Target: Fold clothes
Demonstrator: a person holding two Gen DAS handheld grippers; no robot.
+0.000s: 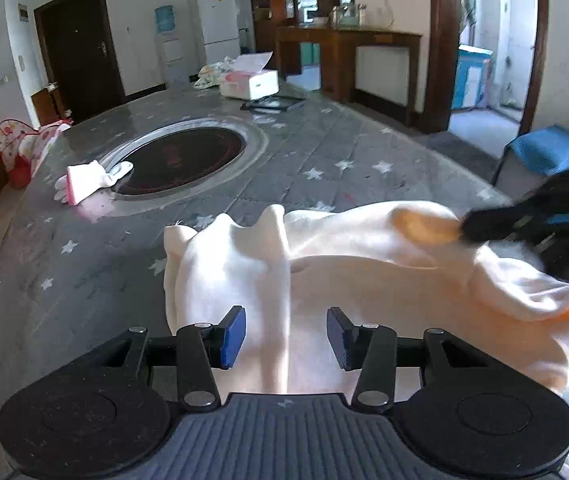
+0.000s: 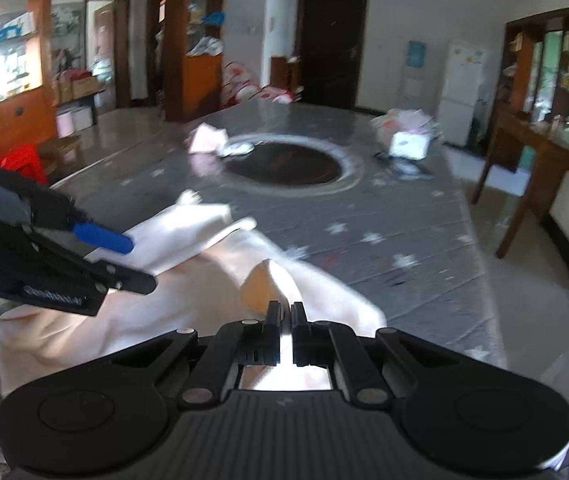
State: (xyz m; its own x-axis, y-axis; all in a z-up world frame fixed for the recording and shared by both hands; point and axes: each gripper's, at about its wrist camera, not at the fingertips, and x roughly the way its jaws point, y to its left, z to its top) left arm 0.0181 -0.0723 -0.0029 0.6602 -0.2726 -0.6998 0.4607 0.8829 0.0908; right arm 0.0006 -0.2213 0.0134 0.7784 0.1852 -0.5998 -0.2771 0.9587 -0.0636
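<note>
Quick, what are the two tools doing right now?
Left tool: open, holding nothing, its pads either side of the white cloth.
Right tool: closed, pinching a fold of the white cloth.

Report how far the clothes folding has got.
Done: a small pink-and-white garment lies folded by the table's round inset. In hand: the cream garment is still rumpled; the right gripper pinches its edge, the left gripper hangs open over it. Left: folding it flat.
</note>
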